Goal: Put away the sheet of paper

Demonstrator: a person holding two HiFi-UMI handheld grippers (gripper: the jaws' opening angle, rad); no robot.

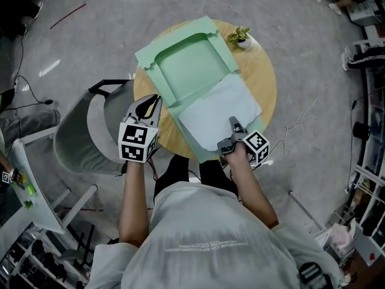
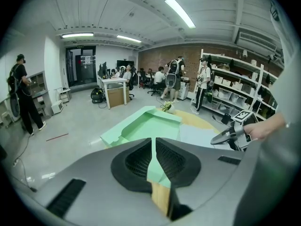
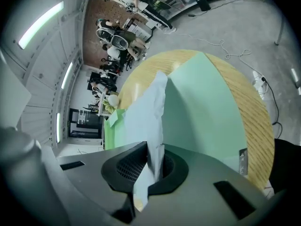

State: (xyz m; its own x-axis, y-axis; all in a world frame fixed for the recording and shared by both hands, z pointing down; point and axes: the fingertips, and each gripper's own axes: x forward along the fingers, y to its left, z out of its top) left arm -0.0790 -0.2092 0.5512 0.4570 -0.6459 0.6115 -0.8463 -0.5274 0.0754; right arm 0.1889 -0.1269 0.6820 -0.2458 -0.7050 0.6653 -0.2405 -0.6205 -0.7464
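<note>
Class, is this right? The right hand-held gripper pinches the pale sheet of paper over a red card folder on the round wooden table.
No: the open card folder is mint green, not red, as the head view shows. The right hand-held gripper pinches the pale sheet of paper over it on the round wooden table.

- We see a round wooden table (image 1: 264,83), its top bare along the right edge.
- Across its middle lies an open green folder (image 1: 192,65), which overhangs the table's far-left edge and reaches the near edge.
- At the far edge stands a small potted plant (image 1: 240,38), just beside the folder's far corner.
</note>
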